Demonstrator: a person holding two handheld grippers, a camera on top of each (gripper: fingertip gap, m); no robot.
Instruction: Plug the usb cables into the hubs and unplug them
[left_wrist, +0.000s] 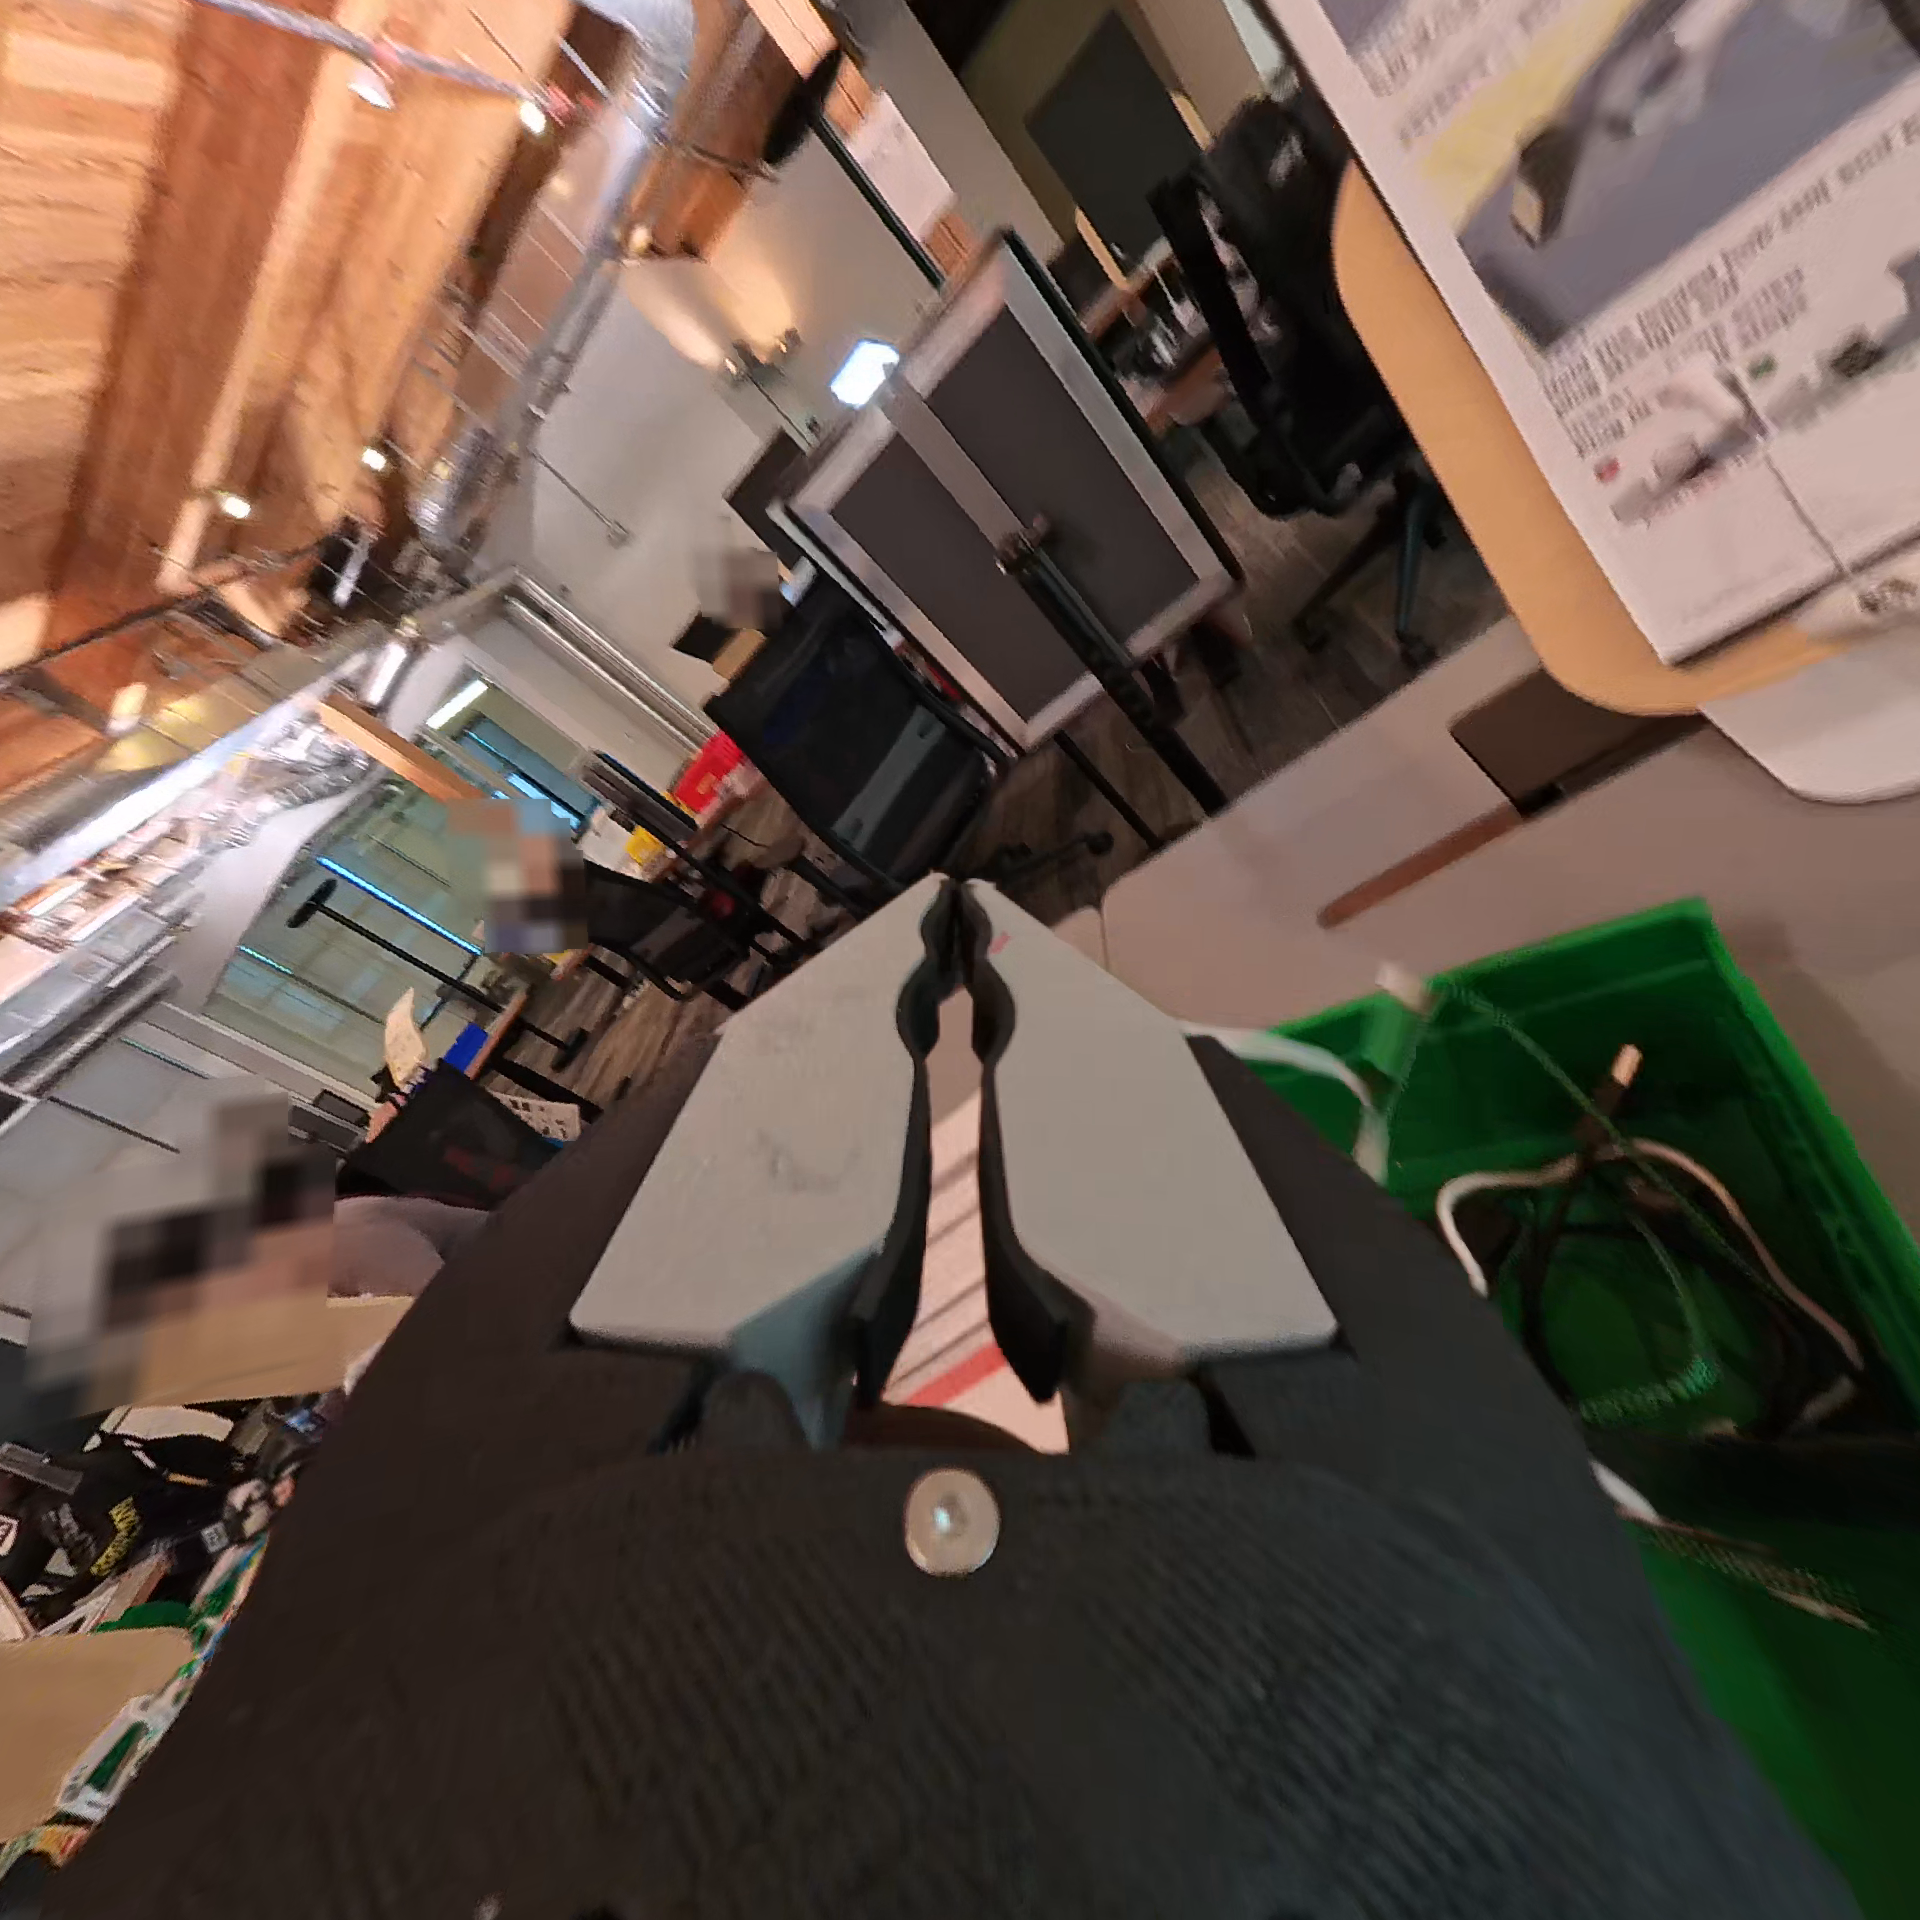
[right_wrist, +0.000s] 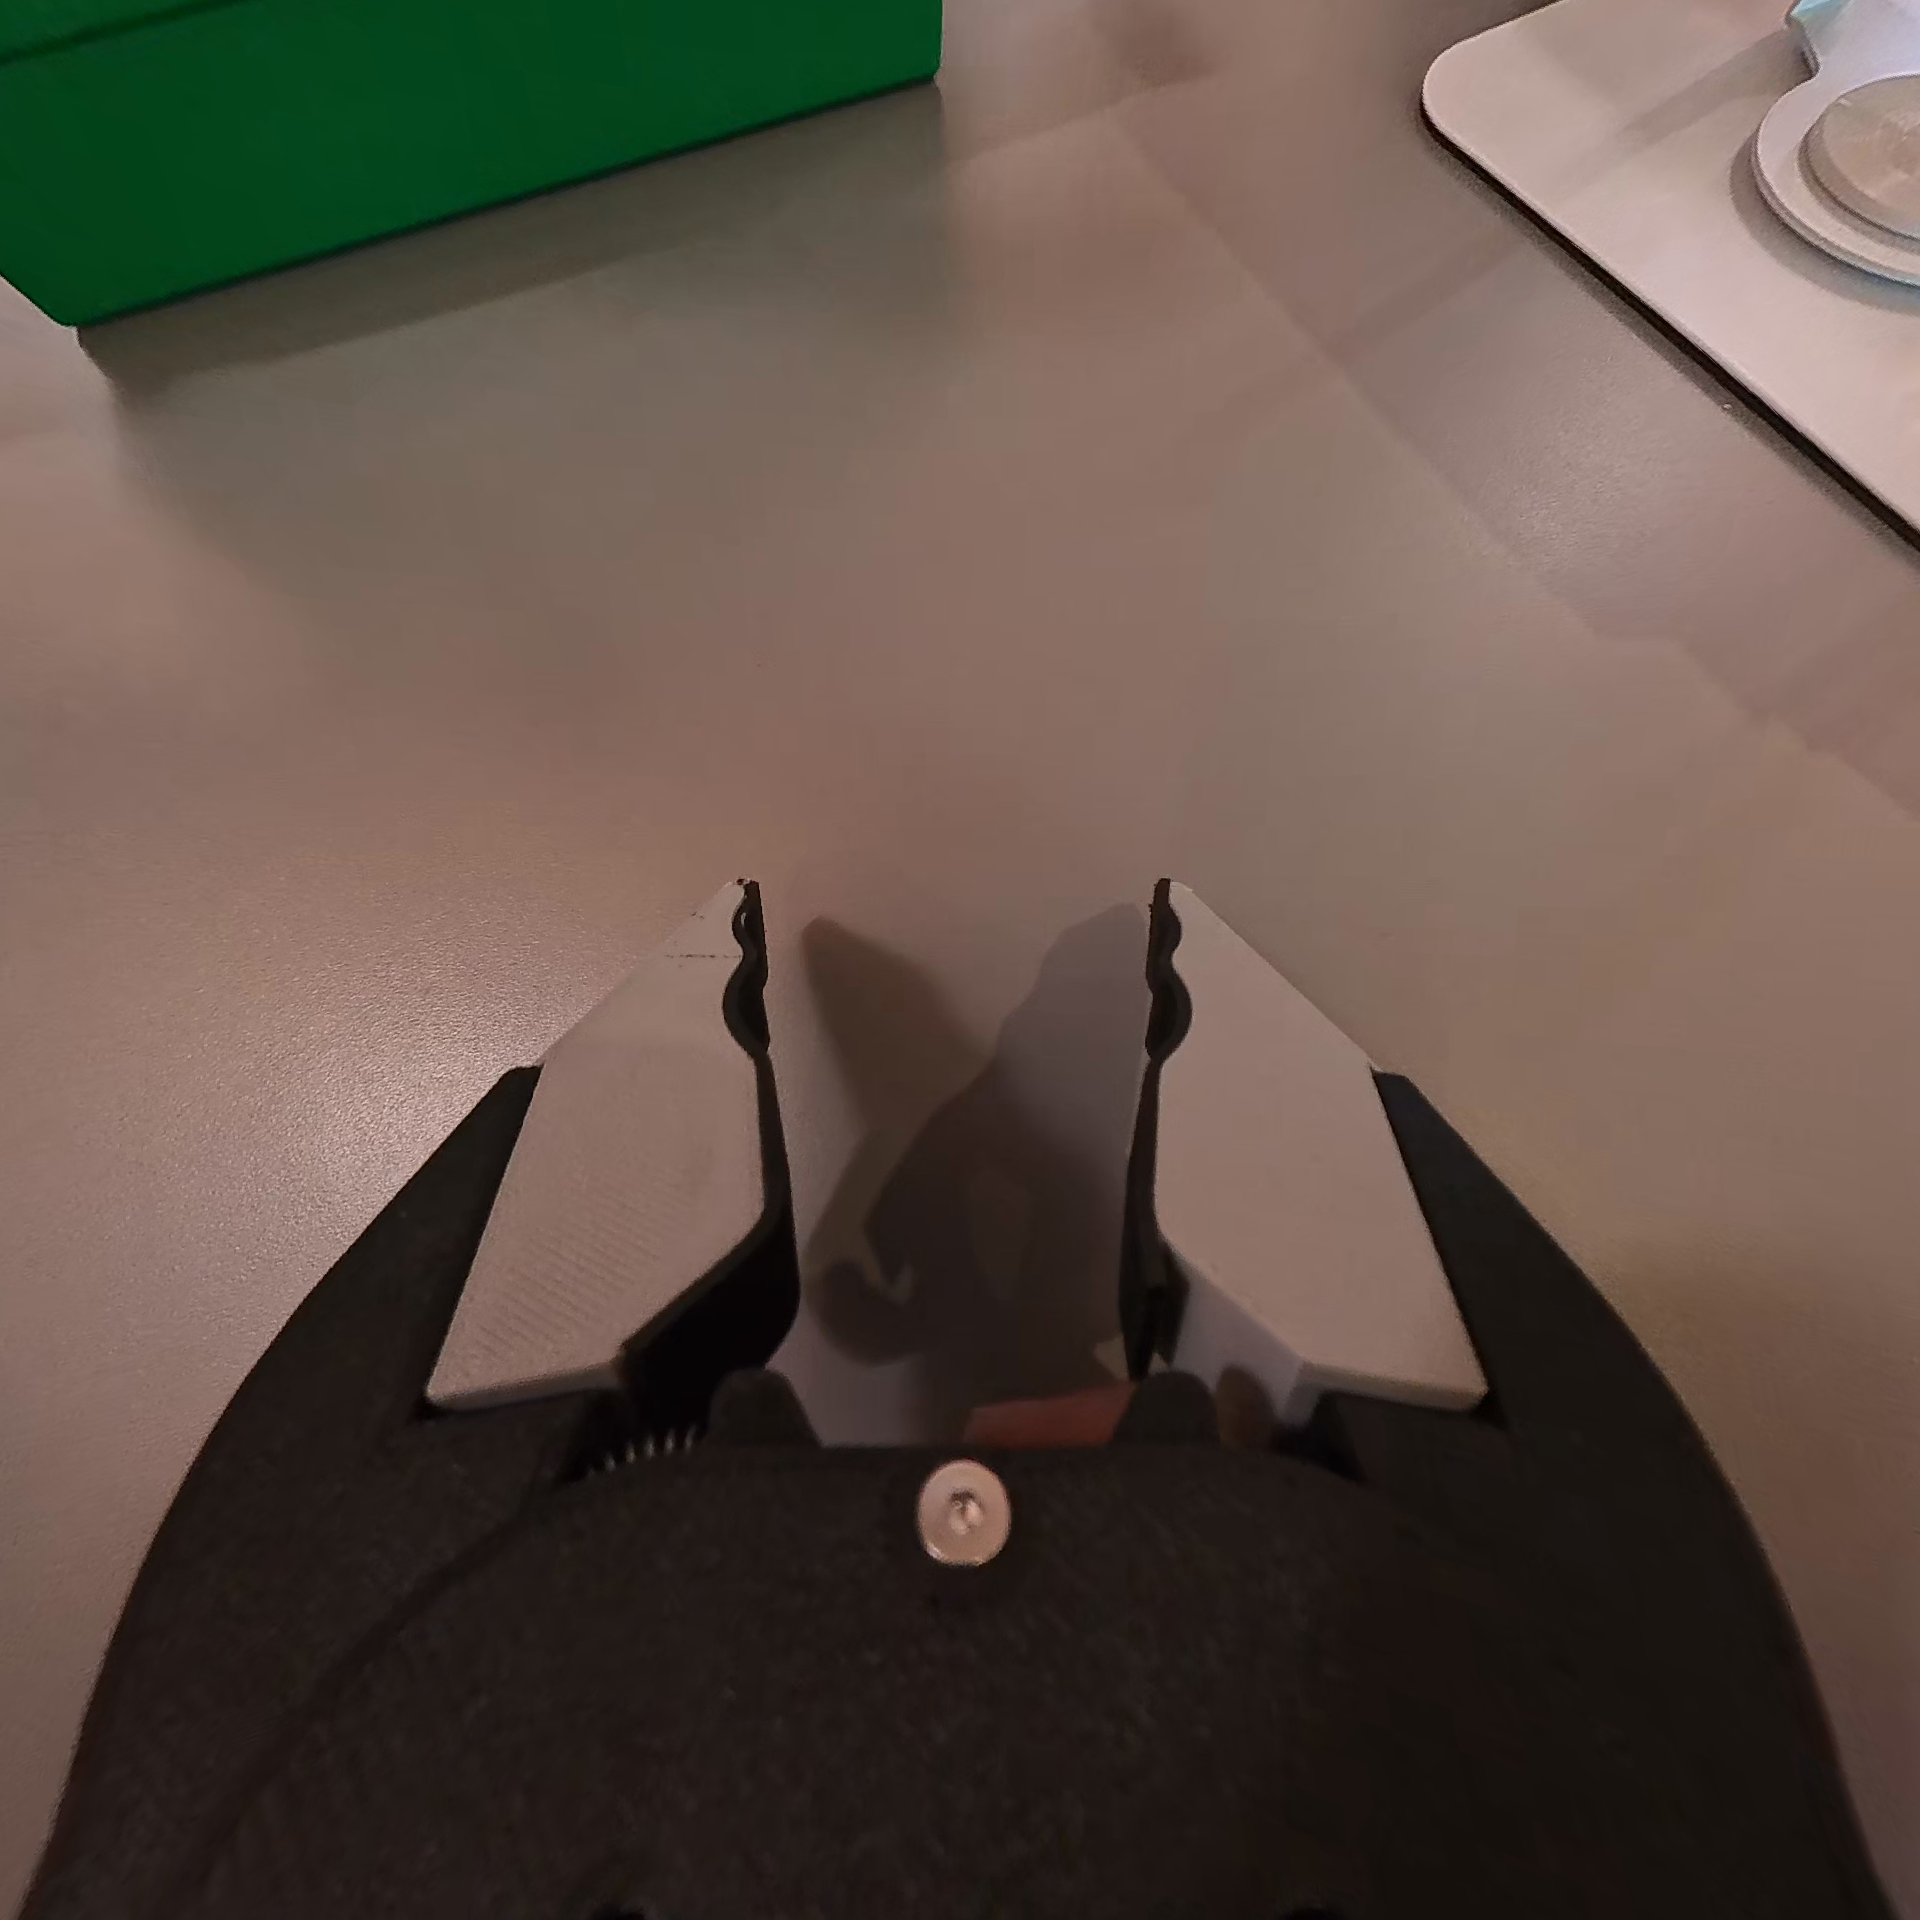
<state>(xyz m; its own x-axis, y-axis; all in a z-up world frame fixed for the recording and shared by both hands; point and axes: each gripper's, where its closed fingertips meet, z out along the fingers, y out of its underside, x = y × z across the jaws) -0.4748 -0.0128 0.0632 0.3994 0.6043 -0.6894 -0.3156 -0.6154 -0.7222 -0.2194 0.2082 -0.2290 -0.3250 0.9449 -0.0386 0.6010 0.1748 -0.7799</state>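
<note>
My left gripper (left_wrist: 957, 896) is shut with nothing between its pads. It is tilted and raised, pointing out into the room past the table edge. Beside it on the right stands a green bin (left_wrist: 1621, 987) with white and black usb cables (left_wrist: 1558, 1184) tangled inside; a metal usb plug (left_wrist: 1623, 1070) sticks up among them. My right gripper (right_wrist: 954, 904) is open and empty, low over the bare grey table (right_wrist: 935, 571). The green bin (right_wrist: 416, 135) stands far left in the right wrist view. No hub shows in either view.
A white monitor base plate (right_wrist: 1621, 208) with a round disc lies at the table's far right. A printed sheet (left_wrist: 1714, 364) stands upright on a tan board behind the bin. Desks, chairs and people are in the room beyond. About 45 cm separates my left fingertips from my right.
</note>
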